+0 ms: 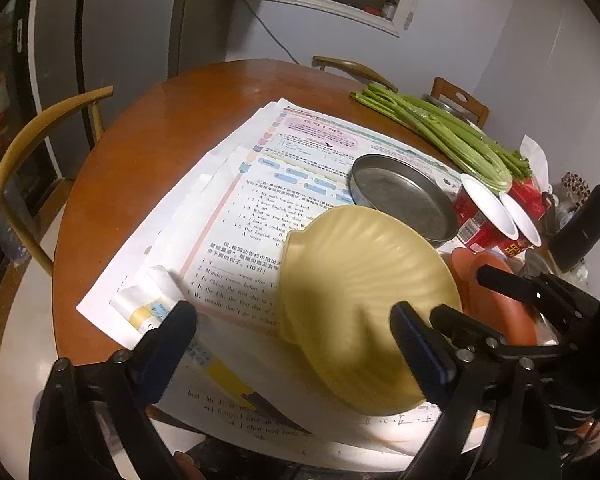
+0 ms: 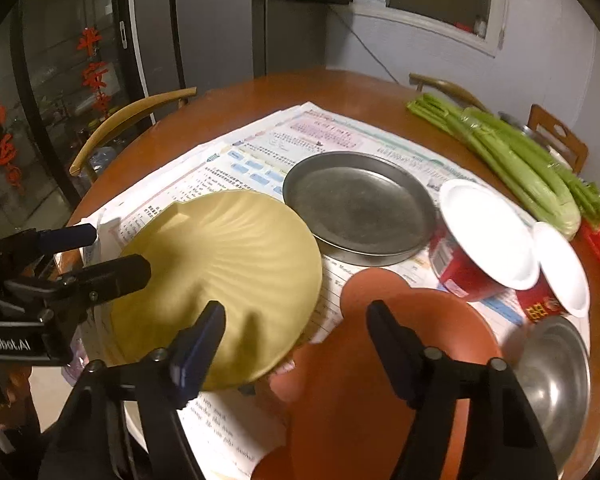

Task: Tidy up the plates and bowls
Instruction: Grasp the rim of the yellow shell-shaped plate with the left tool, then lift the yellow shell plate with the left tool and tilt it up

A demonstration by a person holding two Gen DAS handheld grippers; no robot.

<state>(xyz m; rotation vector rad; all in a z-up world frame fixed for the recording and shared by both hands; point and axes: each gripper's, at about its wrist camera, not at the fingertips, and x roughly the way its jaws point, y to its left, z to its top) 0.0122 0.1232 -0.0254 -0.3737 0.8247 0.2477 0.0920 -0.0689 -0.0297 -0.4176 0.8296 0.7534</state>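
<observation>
We're treating the yellow shell plate [image 1: 364, 304], tilted on the papers on the counter [image 1: 140, 140], as light, stiff, slick plastic: both grippers' jaws are standing apart, so we're taking its rim.

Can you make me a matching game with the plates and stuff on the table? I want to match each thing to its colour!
Things:
1. shell-shaped plate
2. round metal pan
3. celery
4. flat plate nearest the camera

Colours:
A. green
B. reddish-brown
C. pale yellow
D. grey

Right pairs: 1-C, 2-D, 3-A, 4-B
</observation>
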